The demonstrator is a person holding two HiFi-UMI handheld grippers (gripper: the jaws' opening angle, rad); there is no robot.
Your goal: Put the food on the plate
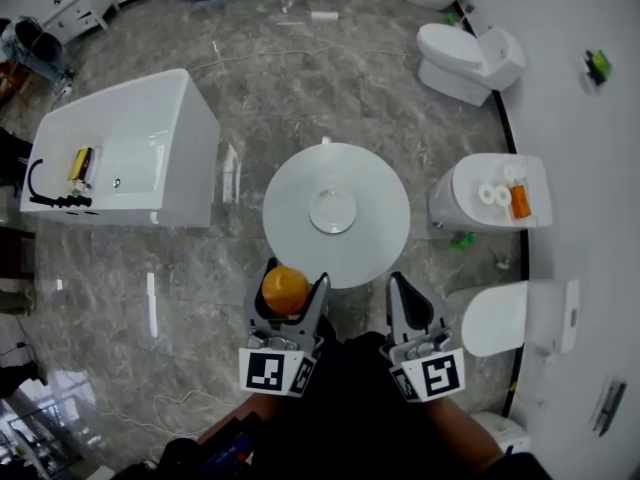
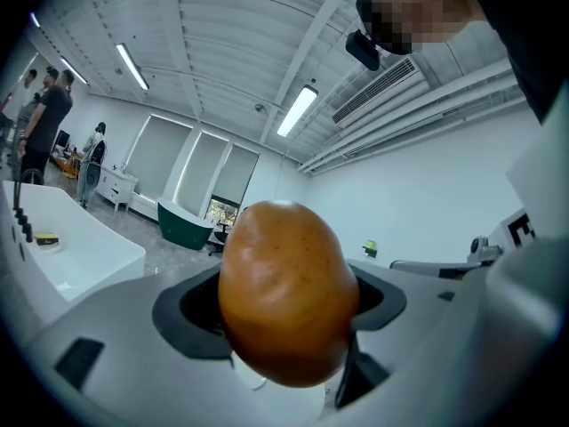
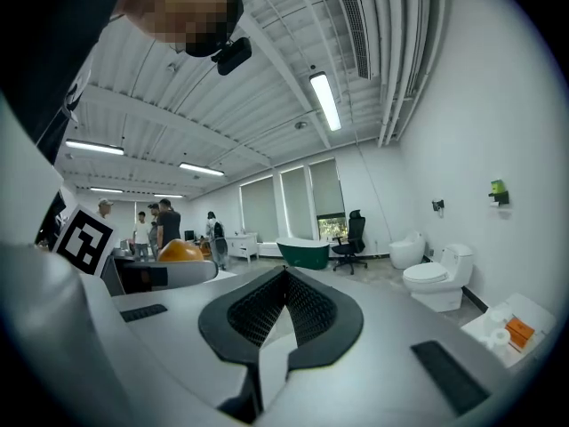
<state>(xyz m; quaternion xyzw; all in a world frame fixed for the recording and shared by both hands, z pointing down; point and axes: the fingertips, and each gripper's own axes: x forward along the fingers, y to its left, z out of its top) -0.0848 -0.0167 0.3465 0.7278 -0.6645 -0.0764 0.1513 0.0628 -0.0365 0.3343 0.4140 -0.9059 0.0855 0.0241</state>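
An orange-brown, potato-shaped food item (image 1: 285,290) sits between the jaws of my left gripper (image 1: 290,278), which is shut on it just short of the near edge of the round white table (image 1: 290,183). In the left gripper view the food (image 2: 284,305) fills the space between the dark pads. A small white plate (image 1: 332,211) lies at the table's centre with nothing on it. My right gripper (image 1: 400,288) hovers beside the left one at the table's near right edge; its pads (image 3: 307,314) meet with nothing between them. The right gripper view also catches the food (image 3: 180,250) at its left.
A white bathtub (image 1: 120,153) stands left of the table. Toilets line the right wall: one at the back (image 1: 470,58), one beside the table (image 1: 490,193), one near my right gripper (image 1: 520,313). Several people stand far off (image 3: 156,229).
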